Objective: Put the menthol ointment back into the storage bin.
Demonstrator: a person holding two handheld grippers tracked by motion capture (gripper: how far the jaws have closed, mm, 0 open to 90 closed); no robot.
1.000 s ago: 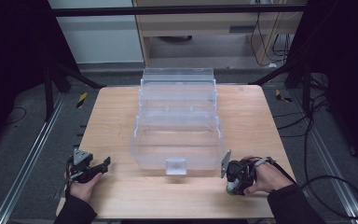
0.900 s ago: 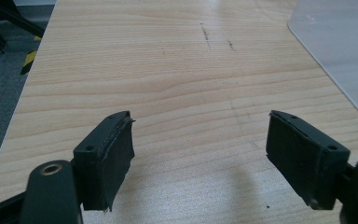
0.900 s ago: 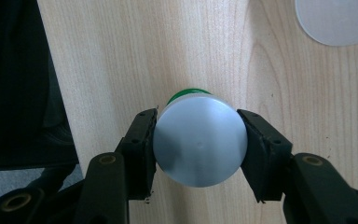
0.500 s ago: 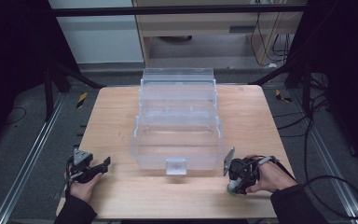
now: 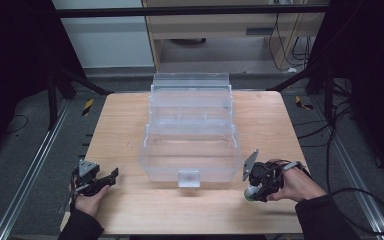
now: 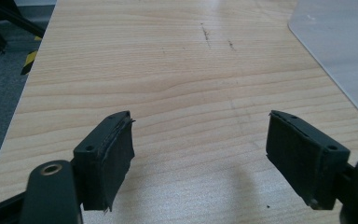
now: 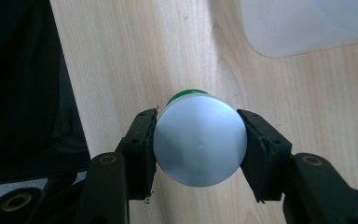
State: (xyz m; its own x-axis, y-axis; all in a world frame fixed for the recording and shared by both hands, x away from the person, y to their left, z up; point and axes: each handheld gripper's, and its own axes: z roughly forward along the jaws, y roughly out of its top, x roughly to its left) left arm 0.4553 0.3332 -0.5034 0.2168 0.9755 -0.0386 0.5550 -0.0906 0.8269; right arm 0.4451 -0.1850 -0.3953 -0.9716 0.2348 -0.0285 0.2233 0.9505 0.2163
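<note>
Right gripper: my right gripper (image 7: pixel 200 140) is clamped on a small bottle (image 7: pixel 199 145); both pads press its round silvery-grey end from either side, and a green rim peeks out past that end.
Bottle's place: in the high view the bottle (image 5: pixel 250 193) hangs low at the near right of the table (image 5: pixel 125 115), just off the front right corner of the clear box (image 5: pixel 192 130). I cannot tell whether it touches the wood or rides just above it.
Left gripper: my left gripper (image 6: pixel 200 154) is spread wide with nothing between the pads, only bare wood ahead. In the high view it (image 5: pixel 111 176) rests at the near left edge, apart from the box.
Clear box: a see-through plastic case, opened up in stepped tiers, with a small latch (image 5: pixel 188 177) at the middle of its front wall. Its compartments look empty, as far as I can see.
Step in hand: I judge that I have the bottle secured and am at the point of carrying it.
Next move: likely a lift clear of the front wall, then over and down into a compartment. That calls for a firm squeeze, since the bottle is round and smooth and could twist or slip.
</note>
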